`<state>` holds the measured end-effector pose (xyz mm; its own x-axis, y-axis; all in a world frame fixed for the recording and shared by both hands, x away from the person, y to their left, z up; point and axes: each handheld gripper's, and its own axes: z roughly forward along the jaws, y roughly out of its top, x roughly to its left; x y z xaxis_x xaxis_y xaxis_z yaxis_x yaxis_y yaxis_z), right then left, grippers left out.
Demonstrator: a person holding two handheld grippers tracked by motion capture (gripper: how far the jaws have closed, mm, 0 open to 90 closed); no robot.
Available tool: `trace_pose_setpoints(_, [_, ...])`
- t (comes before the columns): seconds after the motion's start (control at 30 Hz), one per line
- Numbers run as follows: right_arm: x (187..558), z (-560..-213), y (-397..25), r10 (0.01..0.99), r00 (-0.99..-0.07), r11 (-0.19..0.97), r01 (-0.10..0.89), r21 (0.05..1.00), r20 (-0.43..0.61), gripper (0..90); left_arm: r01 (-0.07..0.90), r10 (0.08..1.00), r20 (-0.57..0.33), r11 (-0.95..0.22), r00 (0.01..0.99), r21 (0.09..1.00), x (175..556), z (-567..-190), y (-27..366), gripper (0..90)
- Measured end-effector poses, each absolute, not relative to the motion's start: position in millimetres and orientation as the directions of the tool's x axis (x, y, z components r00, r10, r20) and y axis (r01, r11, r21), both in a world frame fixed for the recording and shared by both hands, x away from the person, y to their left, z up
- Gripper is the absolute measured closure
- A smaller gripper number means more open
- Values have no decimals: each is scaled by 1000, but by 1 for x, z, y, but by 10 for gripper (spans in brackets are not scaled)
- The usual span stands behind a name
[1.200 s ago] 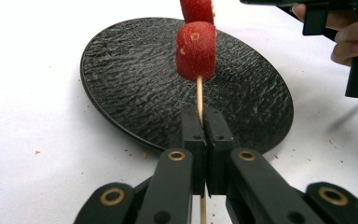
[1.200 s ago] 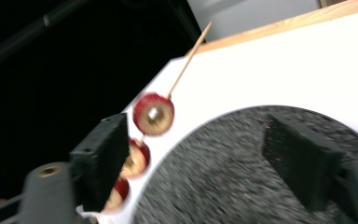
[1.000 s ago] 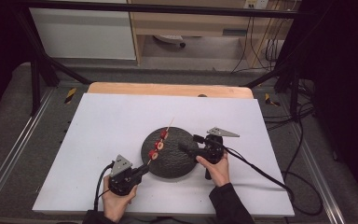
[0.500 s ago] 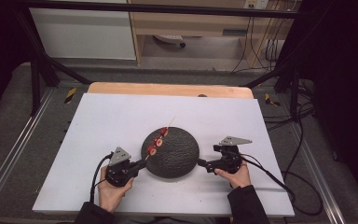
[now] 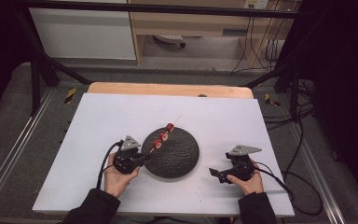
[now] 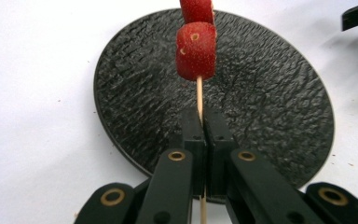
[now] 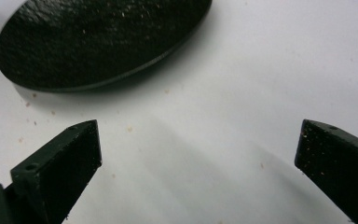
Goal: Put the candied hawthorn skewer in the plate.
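Over the black plate (image 5: 177, 156) your left gripper (image 6: 204, 135) clamps the skewer (image 6: 199, 95) of red pieces (image 6: 196, 50); your right gripper (image 7: 198, 154) gapes wide beside its near-right edge.

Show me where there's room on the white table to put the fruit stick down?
The white table is bare behind the black plate, up to the wooden edge, and on its far left. It is crowded near the plate's left rim, where the left hand-held gripper clamps the fruit skewer.

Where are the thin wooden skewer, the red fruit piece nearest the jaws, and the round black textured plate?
thin wooden skewer (image 6: 199, 95), left gripper view, bare stick above the shut jaws.
red fruit piece (image 6: 196, 51), left gripper view, its front face.
round black textured plate (image 5: 179, 158), high view, bare middle.
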<state>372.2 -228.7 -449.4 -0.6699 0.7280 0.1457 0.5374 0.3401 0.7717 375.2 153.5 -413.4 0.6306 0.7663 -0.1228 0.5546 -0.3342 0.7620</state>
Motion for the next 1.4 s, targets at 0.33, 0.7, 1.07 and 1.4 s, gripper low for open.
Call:
trace_pose_setpoints(0.33, [363, -455, -242, 733, -669, 357, 531, 769, 122, 11, 588, 781, -99, -373, 617, 718, 381, -428, 136, 883])
trace_pose_setpoints(0.7, [360, -455, -250, 739, -662, 344, 534, 773, 129, 14, 628, 797, -86, -399, 597, 668, 381, -433, 124, 883])
trace_pose_setpoints(1.07, [360, -455, -251, 746, -652, 332, 542, 772, 136, 14, 630, 791, -89, -408, 605, 660, 382, -432, 125, 867])
trace_pose_setpoints(1.4, [360, -454, -253, 748, -651, 331, 535, 777, 129, 12, 551, 744, -73, -421, 664, 720, 374, -419, 154, 567])
